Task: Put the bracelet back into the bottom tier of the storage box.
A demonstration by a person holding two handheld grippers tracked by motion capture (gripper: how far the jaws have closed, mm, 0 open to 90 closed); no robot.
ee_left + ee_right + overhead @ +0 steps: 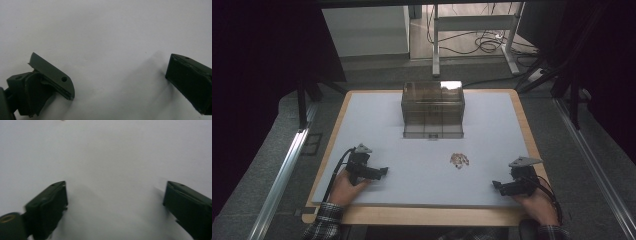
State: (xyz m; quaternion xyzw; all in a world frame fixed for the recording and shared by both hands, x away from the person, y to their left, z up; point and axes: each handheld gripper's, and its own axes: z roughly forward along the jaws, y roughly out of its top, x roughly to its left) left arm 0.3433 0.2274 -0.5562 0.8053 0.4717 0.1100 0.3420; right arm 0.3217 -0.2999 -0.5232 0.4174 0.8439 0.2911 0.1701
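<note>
Nuts, or some small brown clump like that, sit loose on the white board, in front of the see-through box. The box looks empty, though its tinted walls make that hard to tell. Right gripper and left gripper rest on the board well to either side of the clump, jaws wide open and holding nothing, probably parked ready.

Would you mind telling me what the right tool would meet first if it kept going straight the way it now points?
Probably nothing soon: the right tool points left across the bare white mat. The small brown heap lies off that line, farther up the table. Eventually it might reach the left tool, though depth is unclear.
</note>
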